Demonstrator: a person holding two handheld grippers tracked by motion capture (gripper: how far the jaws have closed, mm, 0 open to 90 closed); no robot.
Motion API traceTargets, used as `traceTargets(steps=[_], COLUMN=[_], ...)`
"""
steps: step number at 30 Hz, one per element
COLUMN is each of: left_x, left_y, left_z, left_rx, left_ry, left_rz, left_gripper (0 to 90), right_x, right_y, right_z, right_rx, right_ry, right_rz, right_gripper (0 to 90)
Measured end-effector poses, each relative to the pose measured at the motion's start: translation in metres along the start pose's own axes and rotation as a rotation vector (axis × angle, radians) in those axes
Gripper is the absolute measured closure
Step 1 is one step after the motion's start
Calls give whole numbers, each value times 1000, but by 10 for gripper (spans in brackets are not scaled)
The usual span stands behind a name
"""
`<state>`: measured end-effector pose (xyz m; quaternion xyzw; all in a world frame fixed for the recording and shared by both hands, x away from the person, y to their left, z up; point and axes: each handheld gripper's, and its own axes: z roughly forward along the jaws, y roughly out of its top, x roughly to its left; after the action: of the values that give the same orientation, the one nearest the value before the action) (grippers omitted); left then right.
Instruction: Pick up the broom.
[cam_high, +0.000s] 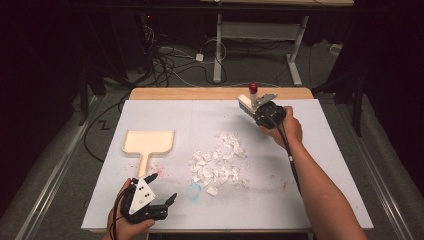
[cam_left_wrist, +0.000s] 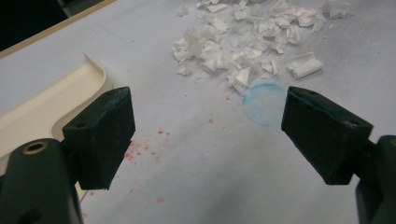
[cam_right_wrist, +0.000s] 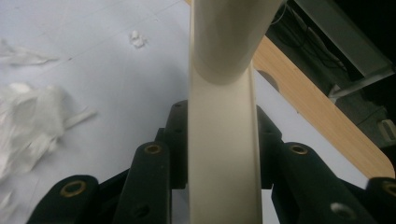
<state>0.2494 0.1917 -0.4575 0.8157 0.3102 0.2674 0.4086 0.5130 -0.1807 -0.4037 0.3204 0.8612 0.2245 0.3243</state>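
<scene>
My left gripper (cam_high: 161, 191) sits low at the near-left of the table (cam_high: 320, 150), jaws spread wide w/ nothing btwn them. It hovers just past the end of the dustpan (cam_high: 148, 142) handle. In the left gripper view the two black pads (cam_left_wrist: 100, 135) stand far apart over bare white surface; the cream dustpan rim (cam_left_wrist: 91, 74) curves in at the left, right beside my left pad. Btwn the pads, further out, there's a faint blue ring mark (cam_left_wrist: 265, 103), and red specks (cam_left_wrist: 140, 147) scattered nearer in.

The paper scraps (cam_high: 220, 162) lie in a loose pile mid-table, to the right of the dustpan and apart from it. One rolled scrap (cam_left_wrist: 304, 65) sits at the pile's near edge in the left gripper view, close to the blue mark.

My right gripper (cam_high: 257, 109) is up at the far-right part of the table, near the wooden back edge (cam_high: 200, 93). Jaws are closed on a cream brush (cam_high: 246, 103): in the right gripper view its cream handle (cam_right_wrist: 223, 154) runs straight up btwn my pads, clamped both sides. In the high view the brush head pokes out to the left of the gripper and a small red-topped thing (cam_high: 253, 88) shows just above it; can't tell what that is. Right hand (cam_high: 285, 127) wraps the gripper body, forearm coming in from bottom right.
</scene>
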Motion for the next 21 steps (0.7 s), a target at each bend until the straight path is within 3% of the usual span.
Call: traceTargets(steps=[3, 4, 5, 6, 10, 13, 18, 19, 21], left_x=[-1, -1, -1, 0, 2, 3, 2, 2, 2], left_y=[0, -1, -1, -2, -3, -3, -2, -2, -2], left_z=[2, 2, 2, 2, 1, -1, -2, -2, -1], left_rx=[4, 10, 10, 9, 5, -8, -6, -9, -10], left_ry=[-8, -16, -19, -24, -30, -25, -31, -25, -28], left_rz=[15, 6, 4, 3, -6, 2, 0, 15, 9], left_gripper=[165, 165, 165, 165, 166, 165, 166, 165, 166], right_x=[6, 12, 12, 20, 39, 46, 59, 67, 76], right_y=[11, 17, 17, 22, 28, 28, 20, 14, 6], right_z=[15, 28, 28, 37, 44, 43, 26, 16, 6], right_rx=[24, 40, 40, 23, 30, 37, -9, -34, -48], right_ry=[-14, -6, -6, -7, 15, 38, 107, 155, 192], right_rz=[-1, -20, -20, -35, -104, -148, -207, -246, -287], right_gripper=[679, 679, 679, 679, 678, 678, 677, 677, 675])
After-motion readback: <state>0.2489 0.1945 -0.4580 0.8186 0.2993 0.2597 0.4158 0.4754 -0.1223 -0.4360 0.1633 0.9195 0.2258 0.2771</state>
